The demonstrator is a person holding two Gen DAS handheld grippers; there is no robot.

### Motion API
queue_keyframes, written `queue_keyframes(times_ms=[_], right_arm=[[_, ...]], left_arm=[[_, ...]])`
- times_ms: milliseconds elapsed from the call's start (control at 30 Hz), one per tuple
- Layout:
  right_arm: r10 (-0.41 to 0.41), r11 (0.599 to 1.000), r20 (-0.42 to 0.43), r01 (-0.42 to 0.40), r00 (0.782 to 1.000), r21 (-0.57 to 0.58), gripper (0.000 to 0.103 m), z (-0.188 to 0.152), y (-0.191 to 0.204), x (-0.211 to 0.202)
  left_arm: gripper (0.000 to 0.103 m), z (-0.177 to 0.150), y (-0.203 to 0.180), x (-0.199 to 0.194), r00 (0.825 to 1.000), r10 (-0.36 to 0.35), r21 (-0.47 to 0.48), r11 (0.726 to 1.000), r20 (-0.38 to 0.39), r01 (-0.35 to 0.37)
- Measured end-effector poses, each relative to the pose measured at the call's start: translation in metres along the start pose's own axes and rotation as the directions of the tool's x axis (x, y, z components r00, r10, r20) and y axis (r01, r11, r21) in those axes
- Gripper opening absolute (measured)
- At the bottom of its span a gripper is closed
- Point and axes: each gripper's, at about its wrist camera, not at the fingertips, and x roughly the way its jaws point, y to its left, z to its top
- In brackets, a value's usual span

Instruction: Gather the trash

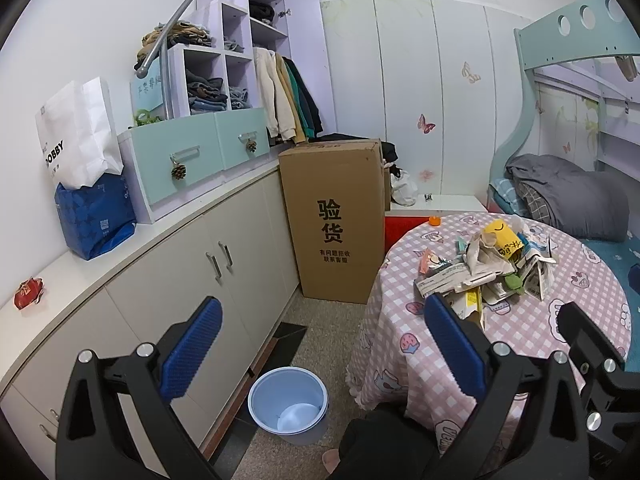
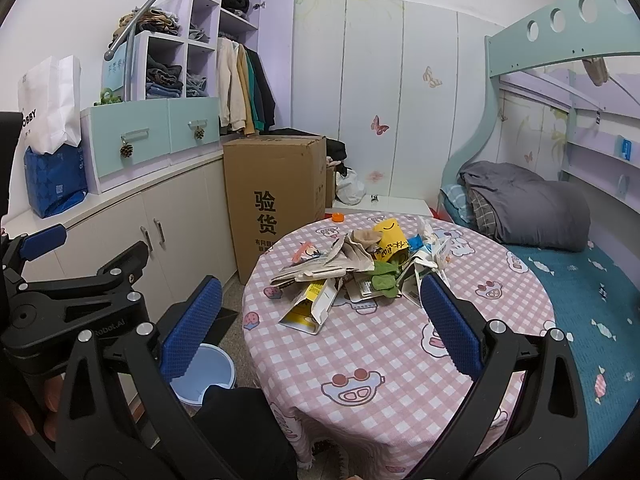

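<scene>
On the round table (image 2: 400,344) with its pink checked cloth, at its far side, lies the trash pile (image 2: 360,268) of crumpled paper, cartons and a yellow cup. Down on the floor to the left, near the cabinets, stands the blue bin (image 1: 289,402). Both claws hover near, touching nothing: the right gripper (image 2: 320,328) spread wide over the table, the left gripper (image 1: 320,356) spread wide above the bin.

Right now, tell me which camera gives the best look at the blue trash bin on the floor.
The left wrist view. There the blue trash bin shows its whole rim and inside, standing on the floor between the cabinets and the table. In the right wrist view, the bin is mostly hidden behind the right gripper's left finger.
</scene>
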Motion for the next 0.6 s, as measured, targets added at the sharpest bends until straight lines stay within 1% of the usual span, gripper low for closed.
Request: queue_keyframes(times_ms=[600], right_arm=[[0.008, 0.999, -0.046, -0.006, 0.999, 0.032, 0.097, 0.001, -0.012, 0.011]], left_arm=[[0.099, 0.001, -0.015, 0.017, 0.999, -0.008, 0.019, 1.000, -0.041, 0.009]])
